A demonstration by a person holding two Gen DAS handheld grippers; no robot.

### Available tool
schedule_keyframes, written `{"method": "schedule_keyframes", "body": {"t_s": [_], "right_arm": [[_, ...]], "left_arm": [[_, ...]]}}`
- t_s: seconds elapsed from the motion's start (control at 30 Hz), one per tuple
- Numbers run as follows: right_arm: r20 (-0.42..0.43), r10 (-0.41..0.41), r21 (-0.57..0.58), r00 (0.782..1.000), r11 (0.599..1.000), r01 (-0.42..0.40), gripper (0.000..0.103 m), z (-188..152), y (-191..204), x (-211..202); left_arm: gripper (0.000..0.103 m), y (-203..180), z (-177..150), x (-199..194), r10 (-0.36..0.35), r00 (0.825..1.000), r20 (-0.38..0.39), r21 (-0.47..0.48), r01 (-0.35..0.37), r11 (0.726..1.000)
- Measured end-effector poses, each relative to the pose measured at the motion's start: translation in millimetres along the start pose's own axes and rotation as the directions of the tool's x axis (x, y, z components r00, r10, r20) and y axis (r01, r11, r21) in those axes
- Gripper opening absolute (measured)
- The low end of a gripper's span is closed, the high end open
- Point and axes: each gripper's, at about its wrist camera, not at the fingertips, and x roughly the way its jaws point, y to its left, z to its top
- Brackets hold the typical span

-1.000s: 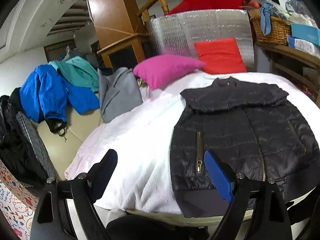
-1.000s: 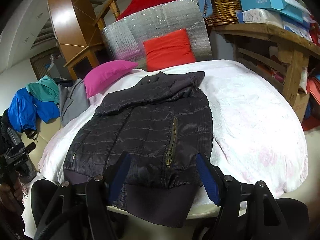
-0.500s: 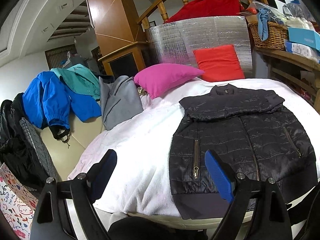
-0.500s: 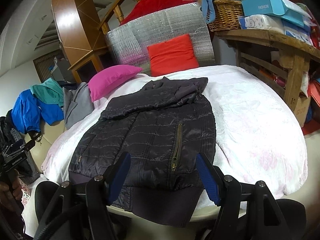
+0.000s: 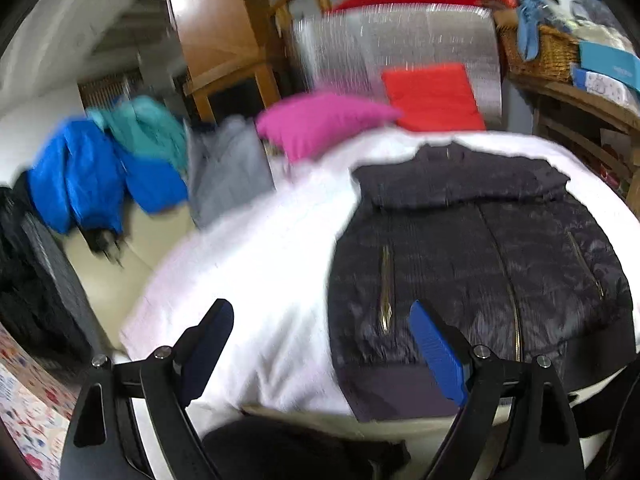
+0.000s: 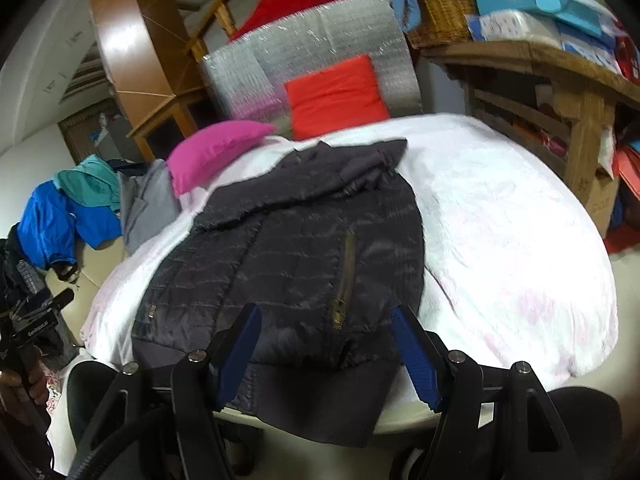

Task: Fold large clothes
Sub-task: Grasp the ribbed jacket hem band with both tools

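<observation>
Black quilted jacket (image 5: 480, 276) lies flat, front up, on a round surface covered with a white fleecy cloth (image 5: 256, 264); its collar points toward the far edge, and its plain dark hem band droops over the near edge. Both sleeves are folded across the chest in a band just below the collar, and the centre zip and two pocket zips run from there toward the hem. The jacket sits toward the near edge, so white cloth lies bare on both flanks: a wide stretch to its right in the right wrist view (image 6: 500, 240) and a comparable stretch to its left in the left wrist view. At the far edge a pink cushion (image 5: 320, 120) rests on the cloth near the jacket's left shoulder, and a red cushion (image 5: 432, 96) leans against a silver foil panel (image 5: 400, 40) behind the collar. Beyond the left edge, blue (image 5: 80, 176), teal (image 5: 144, 128) and grey garments (image 5: 224, 172) are heaped on a pale seat, apart from the jacket. The left tool (image 5: 320, 340) hovers over the near edge with its jaws wide apart and nothing between them, one pad over bare cloth, the other over the jacket's left hem corner. The right tool (image 6: 324, 344) hovers above the hem, jaws apart and gripping nothing, straddling the right pocket zip. A wooden bench (image 6: 560, 64) loaded with boxes and a wicker basket (image 6: 444, 12) stands beyond the right edge.
</observation>
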Motion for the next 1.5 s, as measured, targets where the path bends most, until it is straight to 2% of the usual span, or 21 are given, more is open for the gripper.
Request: {"method": "schedule_keyframes", "body": {"t_s": [0.1, 0.2, 0.27, 0.37, 0.47, 0.6, 0.63, 0.7, 0.87, 1.0, 1.1, 1.2, 1.23, 1.27, 1.3, 1.37, 1.47, 1.5], "right_arm": [[-0.059, -0.039, 0.029, 0.997, 0.999, 0.041, 0.071, -5, -10, 14], [-0.111, -0.059, 0.065, 0.992, 0.996, 0.067, 0.071, -12, -23, 28], [-0.139, -0.064, 0.089, 0.988, 0.993, 0.077, 0.071, -17, -30, 36], [-0.168, -0.065, 0.106, 0.984, 0.991, 0.084, 0.071, -24, -36, 46], [-0.191, -0.069, 0.104, 0.979, 0.990, 0.090, 0.071, -29, -38, 54], [-0.214, -0.063, 0.124, 0.975, 0.988, 0.091, 0.071, -36, -46, 62], [-0.219, -0.065, 0.130, 0.974, 0.987, 0.095, 0.071, -37, -49, 63], [-0.218, -0.065, 0.153, 0.974, 0.983, 0.099, 0.071, -39, -55, 63], [-0.204, -0.054, 0.187, 0.978, 0.978, 0.093, 0.071, -37, -62, 66], [-0.242, -0.057, 0.191, 0.969, 0.976, 0.105, 0.071, -38, -61, 79], [-0.277, -0.024, 0.206, 0.960, 0.975, 0.084, 0.071, -38, -59, 93], [-0.318, -0.006, 0.189, 0.948, 0.980, 0.070, 0.067, -44, -48, 106], [-0.319, -0.014, 0.176, 0.948, 0.982, 0.074, 0.062, -45, -45, 108], [-0.316, -0.021, 0.156, 0.949, 0.985, 0.074, 0.058, -45, -41, 108], [-0.310, -0.026, 0.135, 0.951, 0.988, 0.071, 0.055, -44, -38, 107], [-0.299, -0.028, 0.116, 0.954, 0.991, 0.066, 0.048, -44, -37, 105], [-0.318, -0.015, 0.155, 0.948, 0.986, 0.068, 0.048, -45, -45, 110], [-0.326, -0.013, 0.162, 0.945, 0.984, 0.069, 0.051, -45, -47, 113]], "left_arm": [[0.090, 19, -6, 42, -0.029, 0.986, -0.163, -0.077, 0.017, 0.997], [0.090, 45, -12, 84, 0.006, 0.955, -0.297, -0.150, -0.053, 0.987], [0.090, 55, -18, 97, 0.019, 0.942, -0.336, -0.182, -0.085, 0.980], [0.090, 59, -24, 102, 0.018, 0.938, -0.347, -0.209, -0.096, 0.973], [0.090, 42, -30, 105, -0.023, 0.936, -0.352, -0.193, -0.048, 0.980], [0.089, 20, -43, 121, -0.100, 0.917, -0.385, -0.189, 0.027, 0.982], [0.087, 17, -46, 124, -0.109, 0.914, -0.391, -0.194, 0.033, 0.980], [0.073, 11, -50, 129, -0.136, 0.909, -0.395, -0.204, 0.058, 0.977], [0.073, -1, -55, 133, -0.109, 0.912, -0.396, -0.151, 0.052, 0.987], [0.073, -7, -64, 137, -0.140, 0.894, -0.426, -0.156, 0.080, 0.984], [0.073, -9, -70, 146, -0.194, 0.868, -0.456, -0.190, 0.118, 0.975], [0.072, -7, -75, 148, -0.235, 0.861, -0.451, -0.223, 0.147, 0.964], [0.069, -6, -75, 148, -0.247, 0.860, -0.447, -0.231, 0.156, 0.960], [0.056, -4, -76, 148, -0.273, 0.857, -0.437, -0.244, 0.179, 0.953], [0.047, -4, -74, 149, -0.305, 0.853, -0.424, -0.258, 0.209, 0.943], [0.047, -7, -73, 148, -0.297, 0.858, -0.420, -0.238, 0.211, 0.948], [0.048, -8, -74, 149, -0.302, 0.856, -0.420, -0.244, 0.214, 0.946], [0.049, -8, -73, 151, -0.308, 0.852, -0.423, -0.251, 0.217, 0.944]]}}
